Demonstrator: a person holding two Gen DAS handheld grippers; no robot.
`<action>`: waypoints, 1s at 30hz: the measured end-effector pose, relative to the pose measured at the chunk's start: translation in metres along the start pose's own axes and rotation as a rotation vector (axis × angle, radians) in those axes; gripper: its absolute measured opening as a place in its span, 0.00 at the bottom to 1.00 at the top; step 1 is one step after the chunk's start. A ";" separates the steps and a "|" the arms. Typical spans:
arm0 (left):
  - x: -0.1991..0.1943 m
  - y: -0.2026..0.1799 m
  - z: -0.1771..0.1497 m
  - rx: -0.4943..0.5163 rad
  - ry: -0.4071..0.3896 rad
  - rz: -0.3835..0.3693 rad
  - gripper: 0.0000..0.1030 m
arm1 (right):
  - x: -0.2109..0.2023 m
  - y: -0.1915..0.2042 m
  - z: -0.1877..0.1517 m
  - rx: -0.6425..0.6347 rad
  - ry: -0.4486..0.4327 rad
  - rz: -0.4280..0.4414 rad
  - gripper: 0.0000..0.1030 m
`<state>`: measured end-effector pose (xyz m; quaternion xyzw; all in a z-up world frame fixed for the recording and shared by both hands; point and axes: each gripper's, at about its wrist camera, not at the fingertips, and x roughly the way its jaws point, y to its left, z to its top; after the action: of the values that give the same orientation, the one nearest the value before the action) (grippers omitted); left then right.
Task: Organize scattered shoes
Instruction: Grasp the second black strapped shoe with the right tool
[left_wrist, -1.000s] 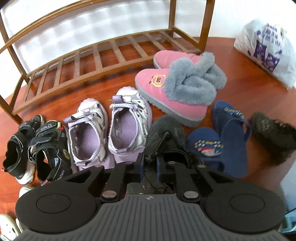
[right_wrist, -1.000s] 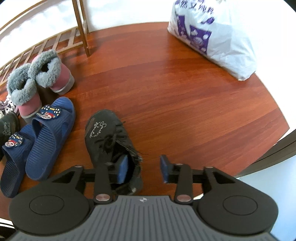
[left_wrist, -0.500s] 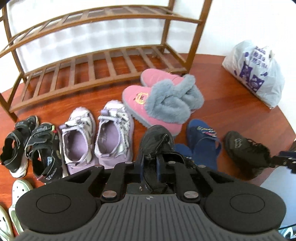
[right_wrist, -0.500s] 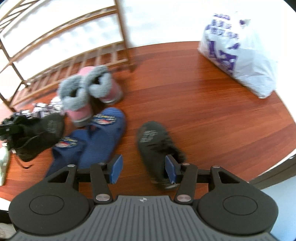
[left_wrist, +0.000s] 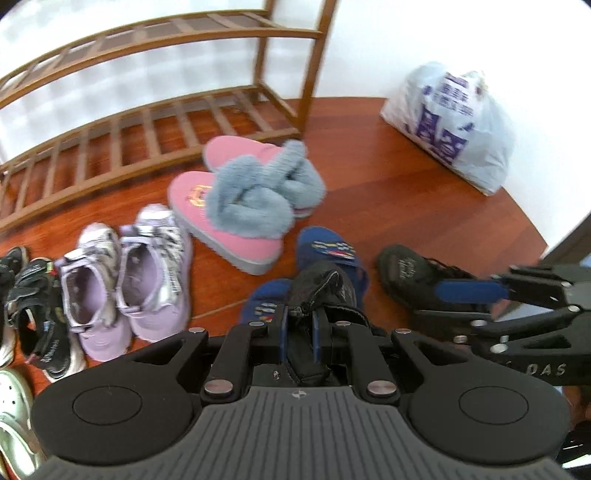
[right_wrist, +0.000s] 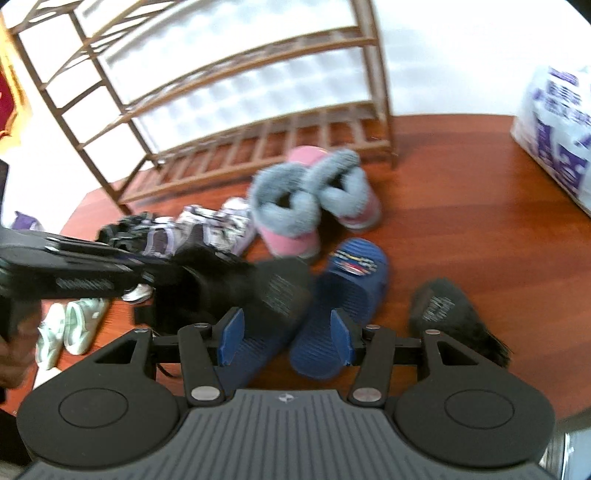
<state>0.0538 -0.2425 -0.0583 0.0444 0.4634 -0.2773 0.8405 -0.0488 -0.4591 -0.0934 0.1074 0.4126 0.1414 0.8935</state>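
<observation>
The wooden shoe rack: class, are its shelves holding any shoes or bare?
Bare, as far as both views show. The wooden shoe rack's slatted shelves hold nothing; the pink fur-lined boots and lilac sneakers sit on the floor.

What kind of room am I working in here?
Probably a home entryway: a wooden shoe rack against a white wall, children's shoes such as the pink fur-cuffed boots and blue slippers scattered on the red-brown wood floor, and a plastic bag.

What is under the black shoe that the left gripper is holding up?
Under the black shoe lie two blue slippers. It hides part of them.
</observation>
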 end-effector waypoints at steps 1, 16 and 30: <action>0.001 -0.004 0.000 0.010 0.002 -0.008 0.14 | 0.000 0.003 0.001 -0.013 0.001 0.008 0.56; 0.013 -0.050 0.001 0.104 0.029 -0.092 0.14 | 0.018 -0.013 -0.013 -0.062 0.086 -0.056 0.11; 0.005 -0.068 0.011 0.137 0.074 -0.244 0.36 | -0.019 -0.055 0.001 -0.185 0.118 -0.092 0.07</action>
<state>0.0297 -0.3057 -0.0431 0.0550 0.4762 -0.4066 0.7778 -0.0506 -0.5175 -0.0967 -0.0030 0.4541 0.1436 0.8793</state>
